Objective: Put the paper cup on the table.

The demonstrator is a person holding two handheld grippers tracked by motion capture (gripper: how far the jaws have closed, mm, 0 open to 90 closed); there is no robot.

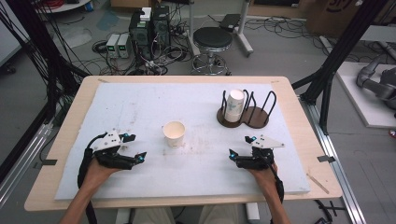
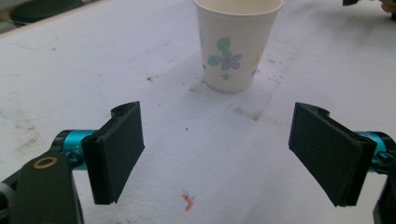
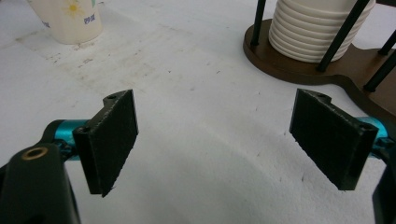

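1. The left gripper (image 1: 132,148) rests low over the near left part of the white foam mat (image 1: 140,107), its jaws spread wide with nothing between them; a small red scrap (image 2: 188,202) lies on the mat just ahead of them.
2. The right gripper (image 1: 240,148) sits at the near right, jaws likewise released and empty, well apart from the left one, with bare mat between the two.
3. The mat's near edge runs just inside the wooden table (image 1: 65,140) rim, beneath both forearms.
4. A paper cup (image 1: 174,134) stands upright and alone near the mat's middle, ahead of both grippers, with open mat on all sides. Its flower print shows in the left gripper view (image 2: 236,44); what is inside I cannot tell.
5. Farther right, a dark wooden holder (image 1: 250,116) with black wire hoops holds a stack of cups (image 1: 233,105) in its left bay; the right bay is empty.
6. Beyond the far table edge stand a stool (image 1: 212,42) and computer towers (image 1: 149,28).
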